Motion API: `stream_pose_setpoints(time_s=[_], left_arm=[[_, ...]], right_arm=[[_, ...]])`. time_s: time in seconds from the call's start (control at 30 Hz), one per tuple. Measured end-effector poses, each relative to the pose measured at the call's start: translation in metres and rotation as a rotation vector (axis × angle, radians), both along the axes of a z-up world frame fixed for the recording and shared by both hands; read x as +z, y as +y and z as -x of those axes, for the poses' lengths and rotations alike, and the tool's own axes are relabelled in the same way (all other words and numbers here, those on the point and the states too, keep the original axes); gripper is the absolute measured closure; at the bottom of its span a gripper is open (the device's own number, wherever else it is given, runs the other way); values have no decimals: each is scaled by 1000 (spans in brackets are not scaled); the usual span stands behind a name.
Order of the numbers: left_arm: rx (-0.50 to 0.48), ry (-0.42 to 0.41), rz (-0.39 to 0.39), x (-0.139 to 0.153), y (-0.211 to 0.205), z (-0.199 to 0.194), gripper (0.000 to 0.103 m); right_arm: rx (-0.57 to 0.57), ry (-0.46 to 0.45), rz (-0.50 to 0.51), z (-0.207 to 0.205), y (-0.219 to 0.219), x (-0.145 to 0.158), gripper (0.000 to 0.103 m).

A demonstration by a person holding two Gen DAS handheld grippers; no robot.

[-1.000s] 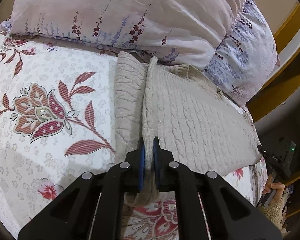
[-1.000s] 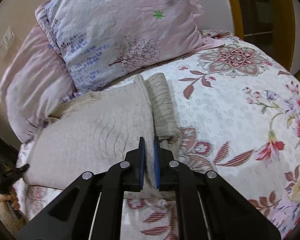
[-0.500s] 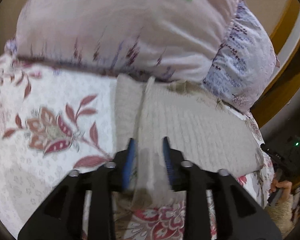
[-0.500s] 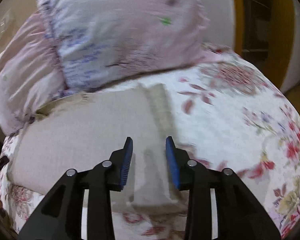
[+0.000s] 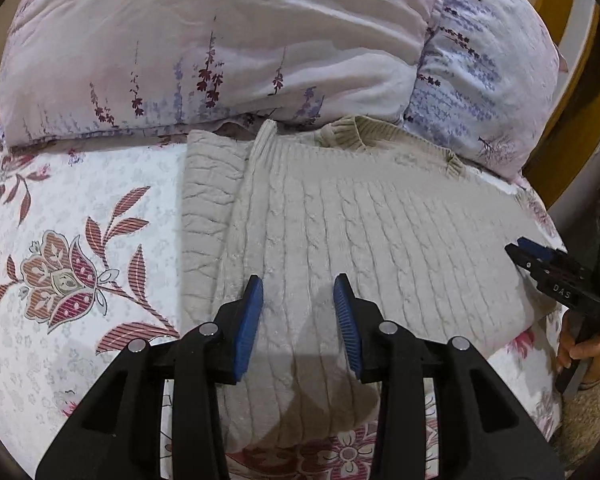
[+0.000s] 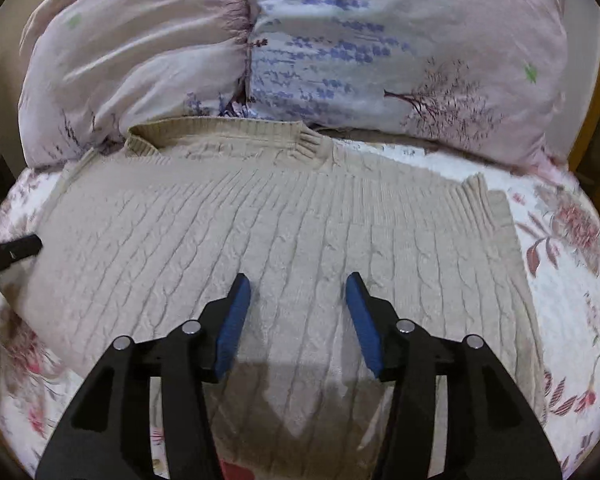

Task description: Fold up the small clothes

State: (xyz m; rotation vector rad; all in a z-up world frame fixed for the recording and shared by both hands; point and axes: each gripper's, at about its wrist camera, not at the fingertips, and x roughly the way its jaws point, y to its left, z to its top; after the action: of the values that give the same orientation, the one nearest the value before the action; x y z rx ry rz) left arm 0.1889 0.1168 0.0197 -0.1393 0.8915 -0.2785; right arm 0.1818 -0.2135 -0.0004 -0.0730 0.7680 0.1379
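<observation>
Two grippers hovering over one beige cable-knit sweater (image 5: 360, 232) that's lying flat on the bed, spread across a white floral bedsheet (image 5: 100, 208) with its ribbed collar pushed up against the pillows. One side is already folded in over the body, you can see the doubled edge toward the left in the left wrist view, and in the right wrist view that flap sits at the right.

Left gripper (image 5: 298, 312), black with blue pads, has its jaws apart and clear of the knit, nothing pinched between them, just sweater underneath. Right gripper (image 6: 298, 308) is the same deal, jaws spreading wider right now, no fabric caught, knit lying flat below.

You can also spot the right gripper at the far right edge of the left wrist view, with the person's hand (image 5: 588, 350) wrapped round its handle.

Behind it all a pale pink pillow with purple flower sprigs (image 5: 204, 40) and a bluish lavender-print pillow (image 5: 480, 68) lean side by side.
</observation>
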Motion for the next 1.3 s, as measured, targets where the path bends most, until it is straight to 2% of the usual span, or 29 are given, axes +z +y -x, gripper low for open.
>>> stream_pose_setpoints(time_s=[0.07, 0.1, 0.2, 0.27, 0.4, 0.5, 0.63, 0.73, 1.13, 1.3], left_arm=[[6, 7, 40, 3, 6, 0, 63], [16, 11, 94, 5, 14, -1, 59], [89, 7, 228, 11, 42, -4, 48], [142, 27, 276, 10, 58, -10, 44], [221, 98, 376, -2, 83, -20, 44], [245, 134, 429, -10, 91, -25, 41], [260, 175, 476, -21, 92, -30, 40], [259, 166, 488, -21, 90, -31, 38], [231, 156, 493, -23, 72, -42, 39], [219, 163, 488, -24, 66, -43, 47]], right_arm=[[-10, 7, -7, 0, -1, 4, 52], [-13, 9, -20, 0, -2, 6, 52], [-3, -16, -63, 2, -1, 15, 52], [5, -26, -65, 0, 6, 18, 52], [35, -17, -72, -12, 24, 17, 52], [54, -24, -71, -18, 38, 19, 50], [61, 26, -2, -31, 55, 5, 42], [62, -7, 44, -28, 62, 3, 41], [69, -4, 30, -30, 58, 4, 40], [69, -4, 30, -30, 59, 5, 40]])
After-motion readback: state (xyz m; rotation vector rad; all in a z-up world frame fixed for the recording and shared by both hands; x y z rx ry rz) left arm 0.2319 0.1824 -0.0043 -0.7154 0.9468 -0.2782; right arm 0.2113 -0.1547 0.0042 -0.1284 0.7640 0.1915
